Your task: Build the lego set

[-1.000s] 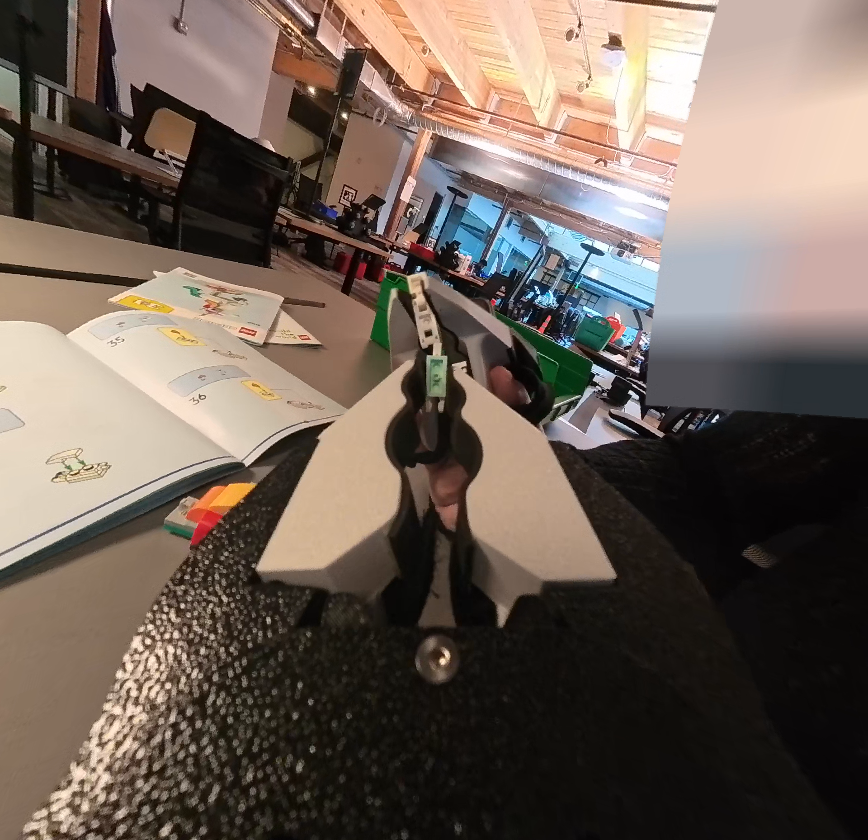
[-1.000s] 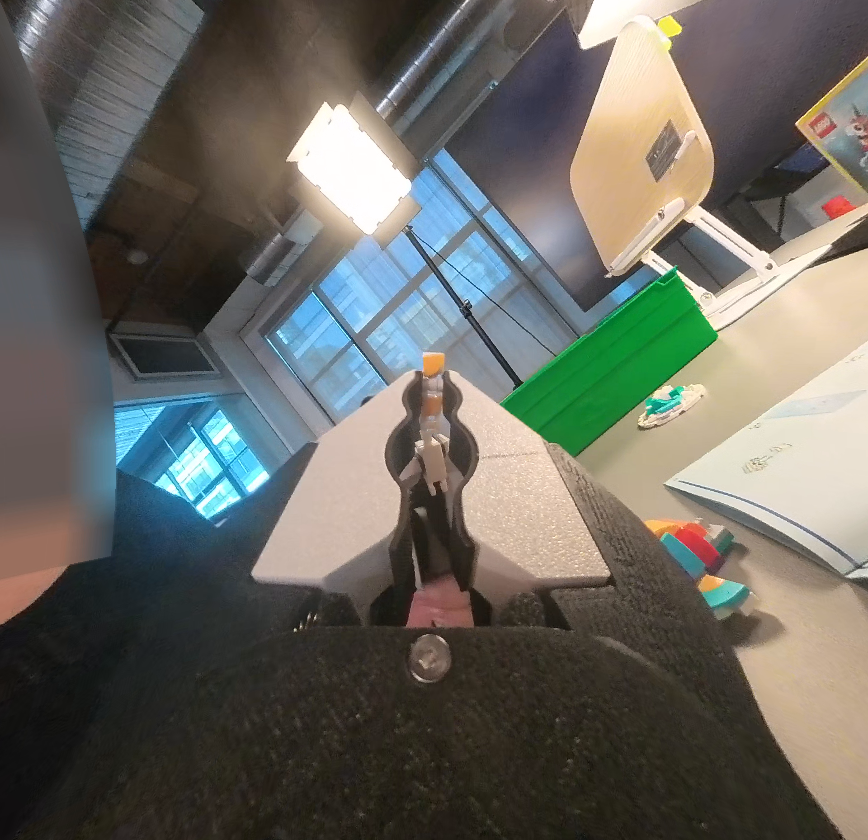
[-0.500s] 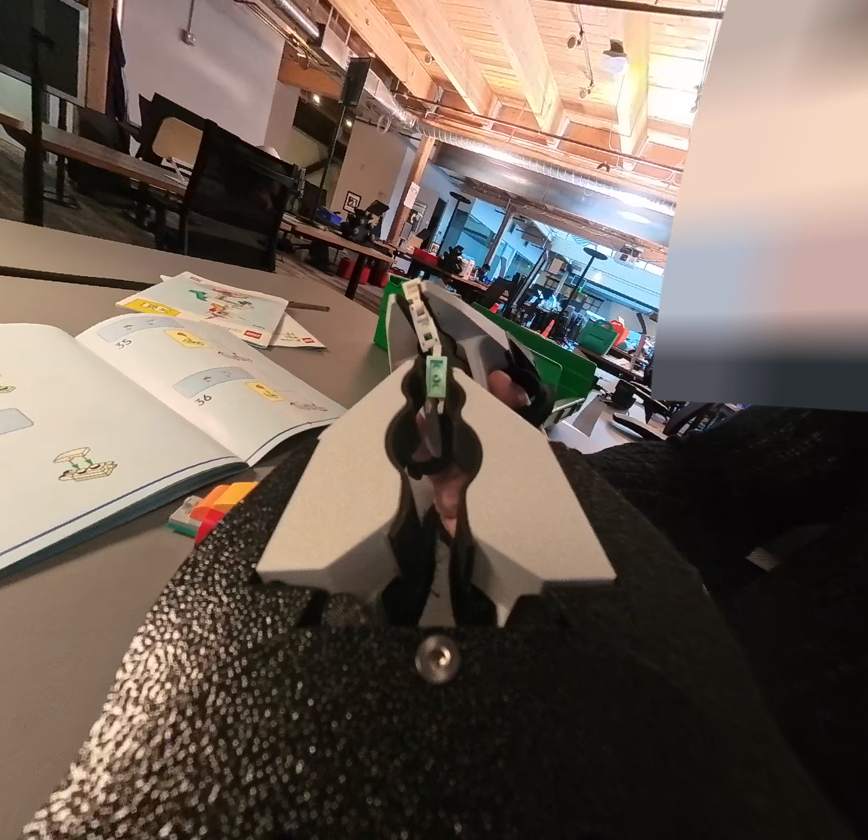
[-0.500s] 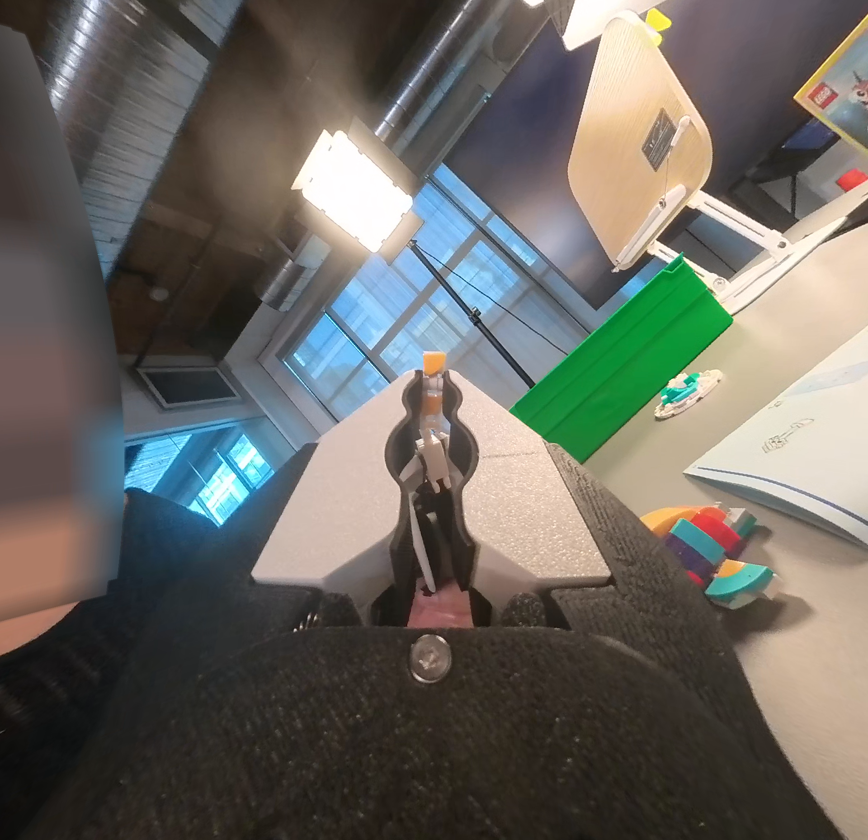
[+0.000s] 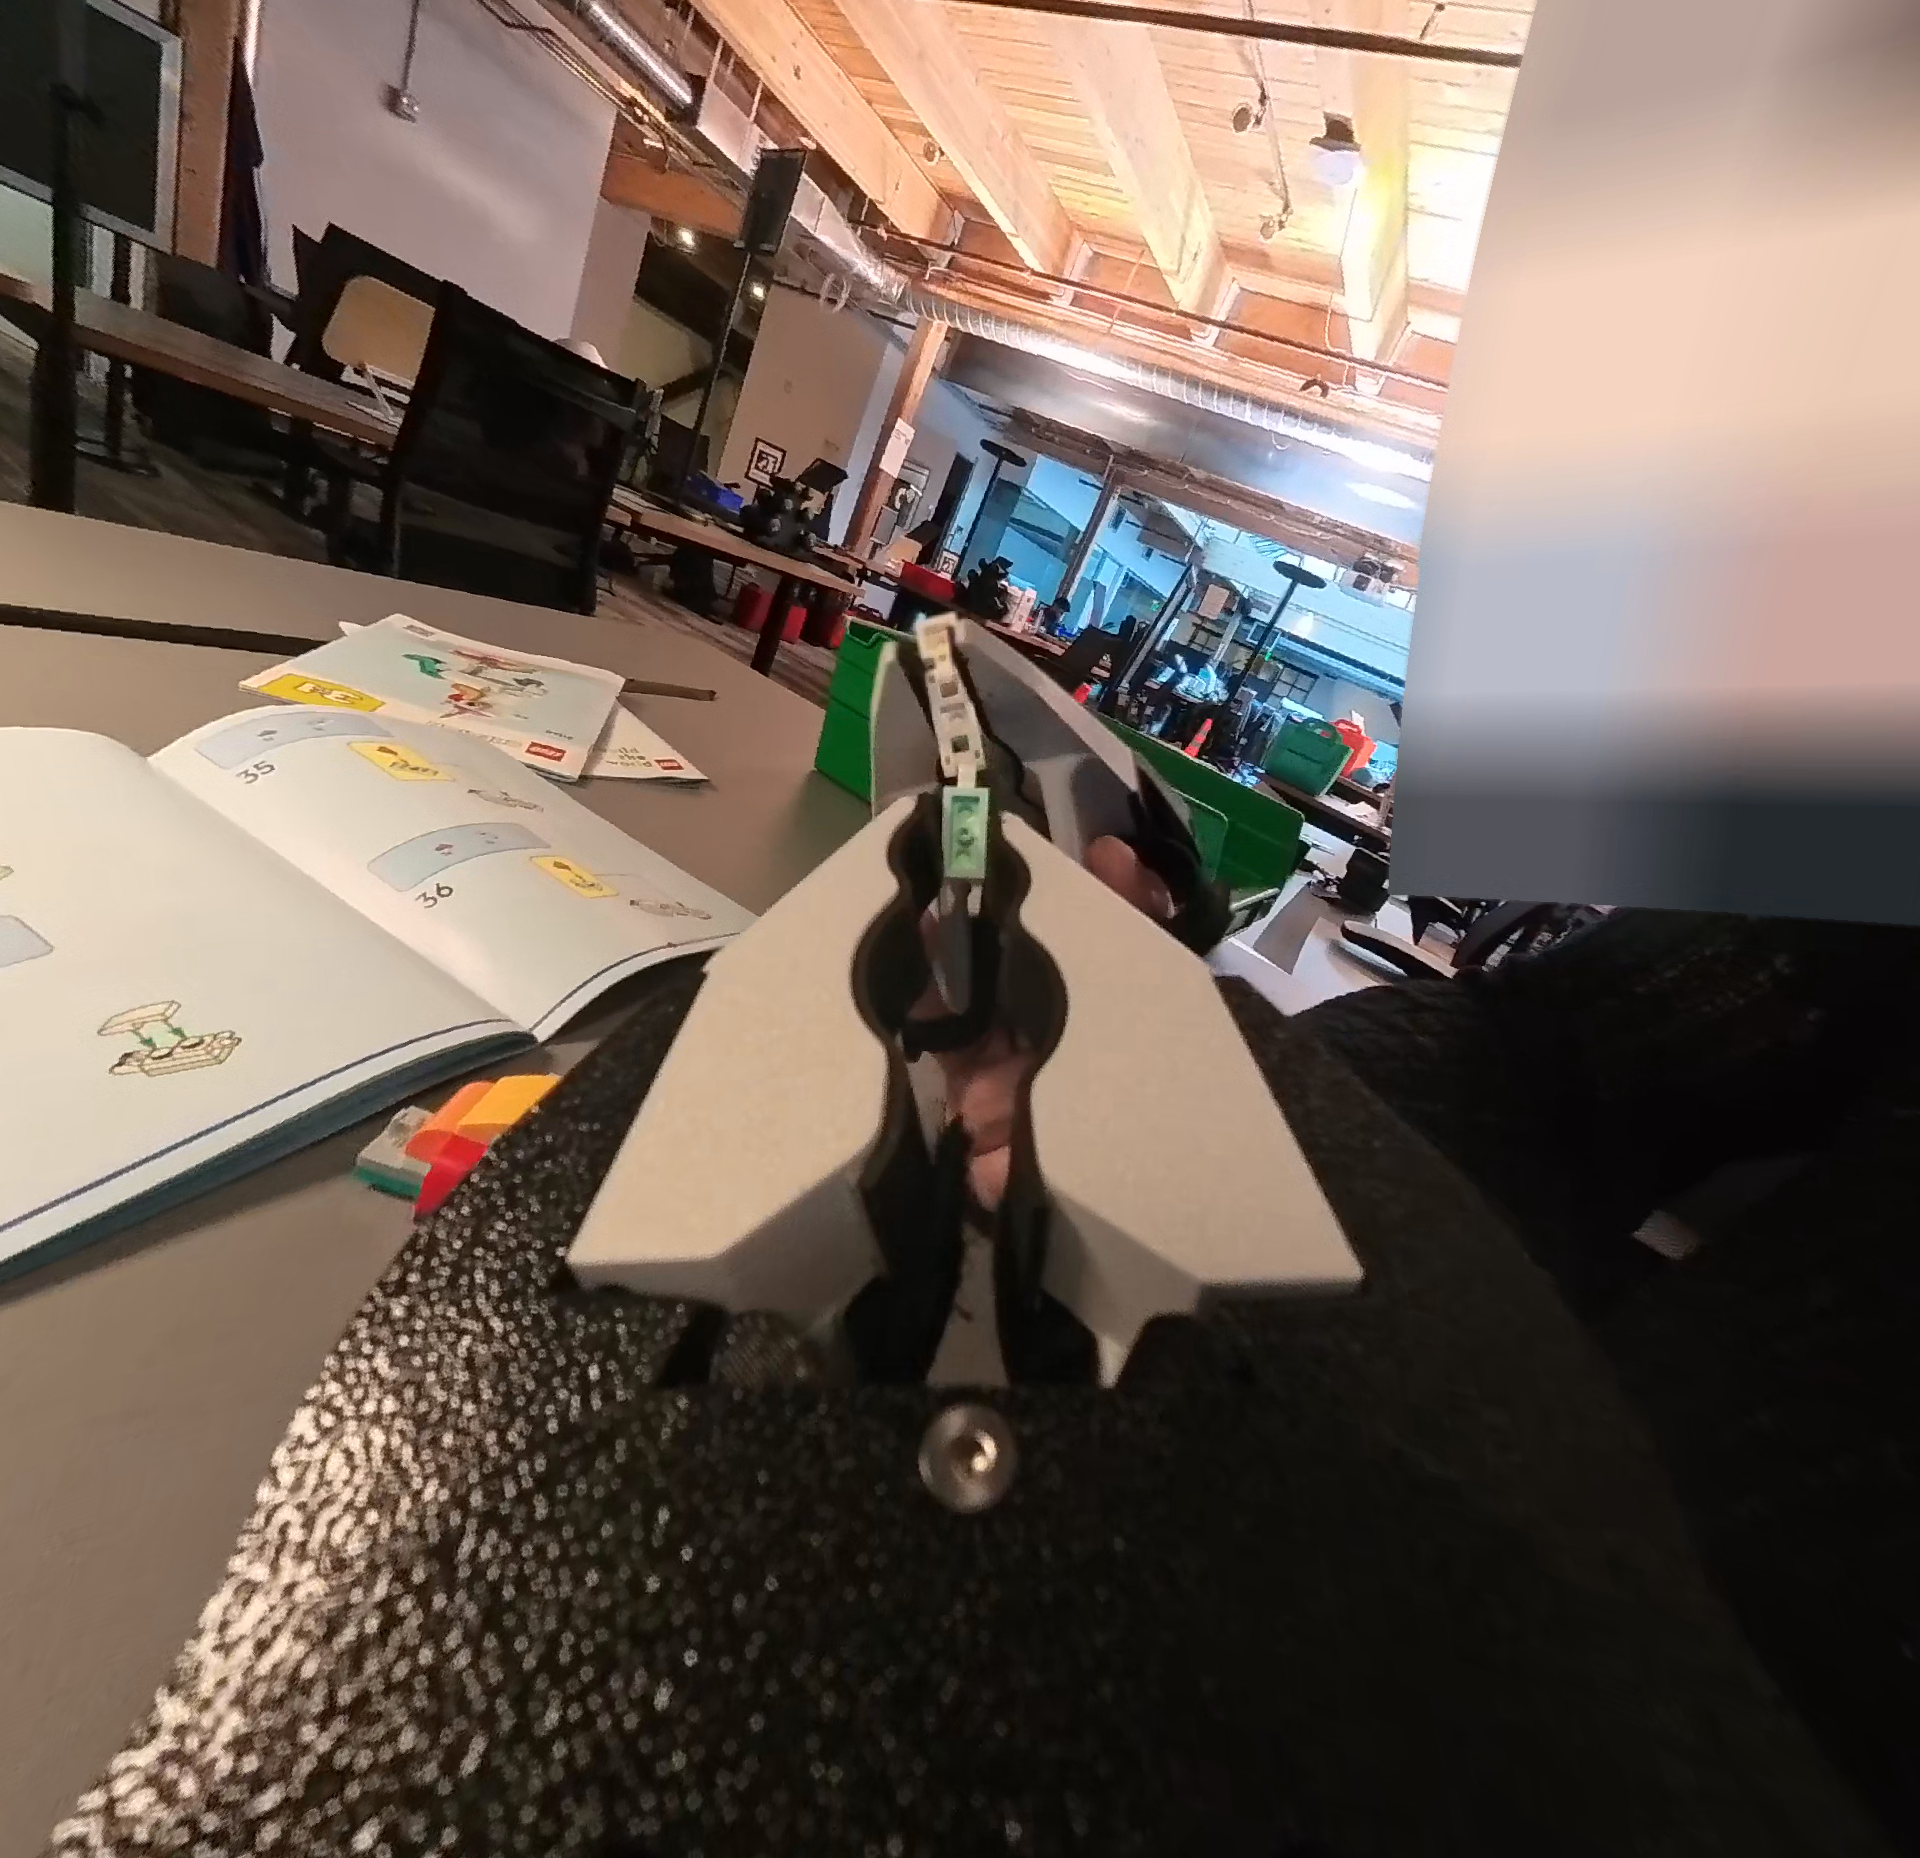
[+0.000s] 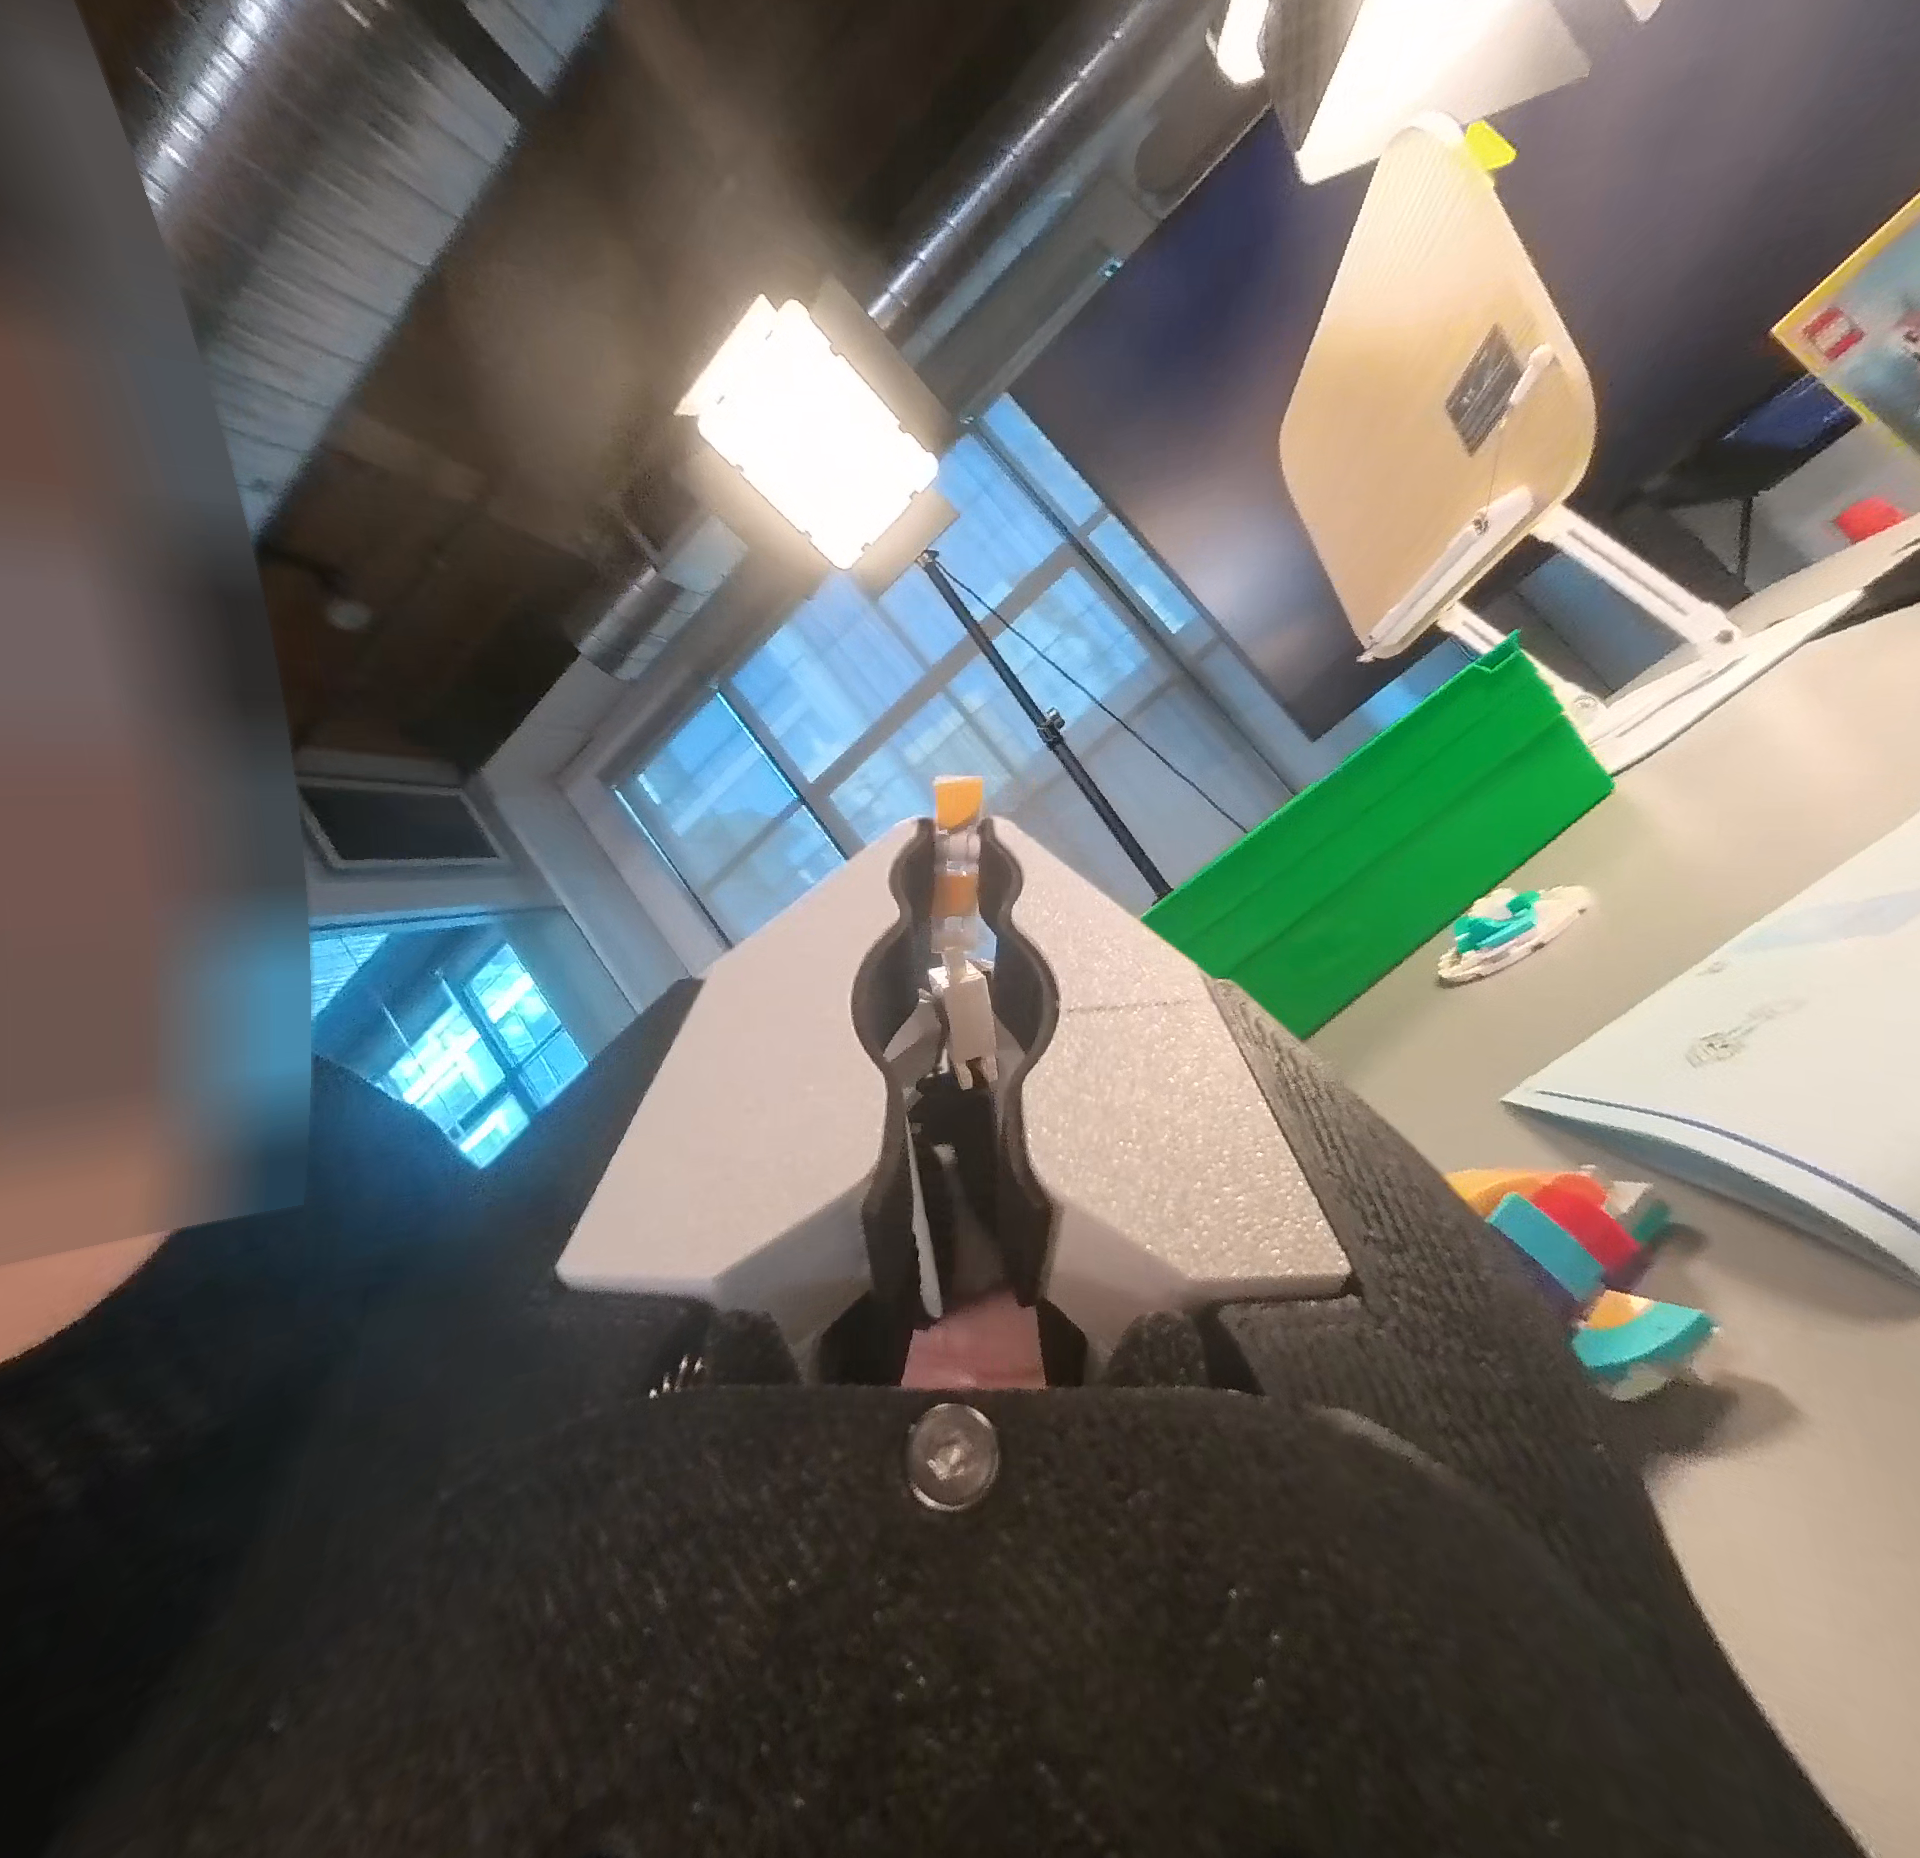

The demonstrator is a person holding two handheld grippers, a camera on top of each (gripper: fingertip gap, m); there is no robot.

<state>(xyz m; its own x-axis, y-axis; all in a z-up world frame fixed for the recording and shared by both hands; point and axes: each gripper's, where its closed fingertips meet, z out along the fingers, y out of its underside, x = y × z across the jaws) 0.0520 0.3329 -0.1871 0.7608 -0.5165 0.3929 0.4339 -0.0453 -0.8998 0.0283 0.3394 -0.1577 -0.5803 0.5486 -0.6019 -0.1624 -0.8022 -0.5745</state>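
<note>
Lego strip (image 5: 953,712): white links, green end | left tongs (image 5: 961,842) clamped on it | right tongs (image 6: 956,852) clamped on orange-white piece (image 6: 957,802)

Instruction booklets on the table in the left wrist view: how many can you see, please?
2: an open booklet at the left, and a closed booklet behind it, which overlaps further leaflets that are partly hidden.

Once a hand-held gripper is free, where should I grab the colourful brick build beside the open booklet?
Probably from above, pinching the colourful brick build across its stacked red and teal middle: it lies low on the table, and the booklet crowds one side.
</note>
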